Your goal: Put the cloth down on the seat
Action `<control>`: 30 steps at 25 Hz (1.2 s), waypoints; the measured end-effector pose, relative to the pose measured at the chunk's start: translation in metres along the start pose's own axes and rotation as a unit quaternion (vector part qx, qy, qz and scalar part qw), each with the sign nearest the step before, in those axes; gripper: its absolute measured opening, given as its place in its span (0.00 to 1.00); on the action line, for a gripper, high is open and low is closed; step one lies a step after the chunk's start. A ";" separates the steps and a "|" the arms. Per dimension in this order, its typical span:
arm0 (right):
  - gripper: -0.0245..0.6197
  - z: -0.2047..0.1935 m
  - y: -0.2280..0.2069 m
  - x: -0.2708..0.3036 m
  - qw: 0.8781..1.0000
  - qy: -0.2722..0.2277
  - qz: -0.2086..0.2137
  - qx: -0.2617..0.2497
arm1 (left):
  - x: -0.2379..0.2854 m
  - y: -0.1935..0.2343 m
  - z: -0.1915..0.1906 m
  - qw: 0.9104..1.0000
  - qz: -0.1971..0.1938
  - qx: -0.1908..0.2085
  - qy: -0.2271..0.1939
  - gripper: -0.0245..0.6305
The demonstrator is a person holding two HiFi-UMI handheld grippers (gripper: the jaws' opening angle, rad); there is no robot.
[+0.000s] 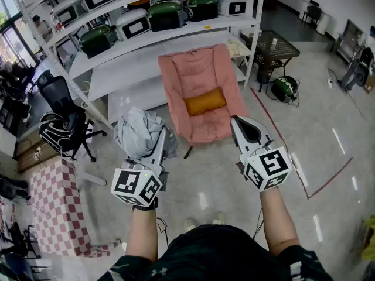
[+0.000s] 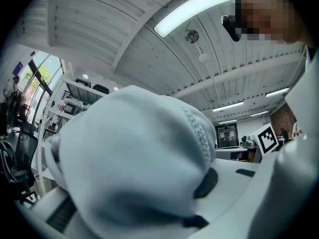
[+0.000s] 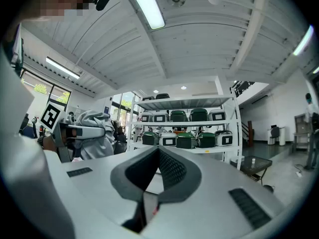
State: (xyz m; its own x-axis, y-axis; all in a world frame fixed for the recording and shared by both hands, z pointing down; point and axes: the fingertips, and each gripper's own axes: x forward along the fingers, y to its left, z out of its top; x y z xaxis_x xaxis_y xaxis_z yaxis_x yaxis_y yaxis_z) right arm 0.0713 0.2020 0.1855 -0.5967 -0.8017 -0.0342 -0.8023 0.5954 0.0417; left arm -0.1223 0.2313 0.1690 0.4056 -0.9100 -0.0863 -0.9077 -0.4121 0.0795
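Observation:
A crumpled pale grey cloth point(image 1: 139, 134) is bunched at the tip of my left gripper point(image 1: 162, 134), which is shut on it, held above the floor just left of the chair. In the left gripper view the cloth point(image 2: 129, 158) fills most of the picture and hides the jaw tips. The pink padded chair point(image 1: 198, 75) stands straight ahead, with an orange cushion point(image 1: 205, 101) on its seat point(image 1: 206, 127). My right gripper point(image 1: 237, 122) hovers by the seat's front right corner. Its jaws meet at the tips with nothing between them point(image 3: 158, 152). The cloth point(image 3: 94, 133) also shows there, at left.
White shelving point(image 1: 176, 37) with several green and white cookers stands behind the chair. A black office chair point(image 1: 61, 122) and a red-checked mat point(image 1: 55, 206) lie to the left. A small black table point(image 1: 275, 48) and a green cooker point(image 1: 285, 88) are on the right, with red floor tape point(image 1: 328, 180).

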 end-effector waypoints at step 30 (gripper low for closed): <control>0.04 -0.002 -0.046 -0.031 0.999 -0.024 -0.001 0.026 | 0.023 -0.043 -0.007 1.000 -0.007 0.013 -0.001 0.22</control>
State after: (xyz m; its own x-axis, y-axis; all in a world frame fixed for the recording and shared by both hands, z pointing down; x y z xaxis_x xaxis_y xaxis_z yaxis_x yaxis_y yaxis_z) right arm 0.1267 0.1999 0.1867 -0.5933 -0.8008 -0.0816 -0.8029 0.5960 -0.0110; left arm -0.0733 0.2280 0.1708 0.4186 -0.9038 -0.0895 -0.9042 -0.4239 0.0525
